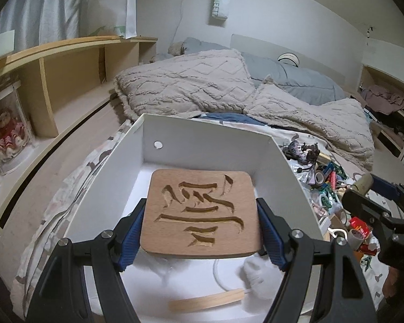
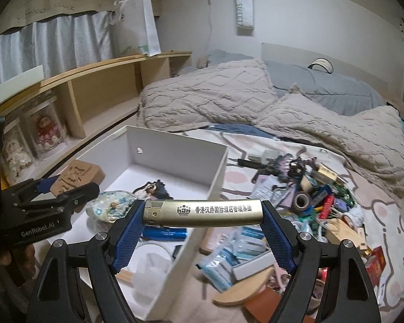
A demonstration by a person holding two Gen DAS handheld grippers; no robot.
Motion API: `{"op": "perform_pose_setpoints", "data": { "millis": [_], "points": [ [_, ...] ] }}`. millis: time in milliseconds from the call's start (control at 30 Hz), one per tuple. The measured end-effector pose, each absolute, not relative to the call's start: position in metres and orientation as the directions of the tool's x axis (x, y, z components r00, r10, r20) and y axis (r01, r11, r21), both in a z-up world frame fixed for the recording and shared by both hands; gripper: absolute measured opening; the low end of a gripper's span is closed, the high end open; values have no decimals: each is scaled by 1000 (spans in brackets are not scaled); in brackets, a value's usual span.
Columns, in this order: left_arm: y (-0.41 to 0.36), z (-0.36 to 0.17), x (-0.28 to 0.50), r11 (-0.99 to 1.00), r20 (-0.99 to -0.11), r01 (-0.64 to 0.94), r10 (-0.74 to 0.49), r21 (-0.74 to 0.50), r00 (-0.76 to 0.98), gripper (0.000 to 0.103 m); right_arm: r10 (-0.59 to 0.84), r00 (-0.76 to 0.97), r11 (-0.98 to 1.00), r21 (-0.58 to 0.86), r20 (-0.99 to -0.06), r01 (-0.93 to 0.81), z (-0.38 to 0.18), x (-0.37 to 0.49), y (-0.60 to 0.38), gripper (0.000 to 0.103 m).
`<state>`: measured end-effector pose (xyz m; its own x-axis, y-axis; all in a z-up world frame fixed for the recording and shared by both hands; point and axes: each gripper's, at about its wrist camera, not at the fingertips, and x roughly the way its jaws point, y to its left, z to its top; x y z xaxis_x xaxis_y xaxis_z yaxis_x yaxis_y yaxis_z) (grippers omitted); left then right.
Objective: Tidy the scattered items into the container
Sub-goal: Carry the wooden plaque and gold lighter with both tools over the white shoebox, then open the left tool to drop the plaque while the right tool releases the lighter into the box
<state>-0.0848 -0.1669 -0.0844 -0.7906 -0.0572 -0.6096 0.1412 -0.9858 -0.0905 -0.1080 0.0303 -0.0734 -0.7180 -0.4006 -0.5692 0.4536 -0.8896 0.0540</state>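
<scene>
Left gripper [image 1: 200,216]: blue pads clamped on the 2 side edges of a wooden plaque [image 1: 200,212] with carved strokes, held flat above the box [image 1: 288,172], inside its walls. Under the plaque, on the box floor: a wooden stick [image 1: 206,302] nearest the camera, a white cord and a white soft lump [image 1: 256,271].

Right gripper [image 2: 203,216]: pads closed on the 2 ends of a gold lighter [image 2: 204,212] with printed characters, held crosswise over the box's right wall [image 2: 188,245]. Left gripper [image 2: 52,191] shows at the box's left side, plaque [image 2: 75,179] in its jaws.

Box contents below the lighter: a blue tube [image 2: 164,233], a floral pouch [image 2: 111,208], a dark figure [image 2: 153,189] farther in.

Right of the box, on the bedsheet: blue packets [image 2: 229,258] and a curved wooden piece [image 2: 245,288] closest, then a pile of scattered items [image 2: 317,196] including a tape roll [image 2: 302,201] and a red carton [image 2: 376,260].

Beyond the box: a beige blanket [image 2: 229,102], grey pillows, wall. Left of the box: a wooden shelf [image 2: 94,80] with dolls.
</scene>
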Motion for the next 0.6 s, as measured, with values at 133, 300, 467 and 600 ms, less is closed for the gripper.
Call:
{"op": "perform_pose_setpoints", "data": {
  "millis": [133, 300, 467, 600],
  "points": [
    [-173, -89, -84, -987, -632, 132, -46, -90, -774, 77, -399, -712, -888, 49, -578, 457, -74, -111, 19, 83],
    [-179, -94, -84, -990, -655, 110, -28, -84, -755, 77, -414, -692, -881, 68, -592, 469, -75, -116, 6, 83],
    [-182, -101, -83, -990, -675, 101, -11, -94, -738, 77, -469, -633, -854, 133, -615, 504, -75, -120, -7, 83],
    [-185, -105, -84, -988, -689, 103, 6, -117, -725, 77, -482, -613, -847, 153, -626, 509, -77, -123, -18, 83]
  ]
}}
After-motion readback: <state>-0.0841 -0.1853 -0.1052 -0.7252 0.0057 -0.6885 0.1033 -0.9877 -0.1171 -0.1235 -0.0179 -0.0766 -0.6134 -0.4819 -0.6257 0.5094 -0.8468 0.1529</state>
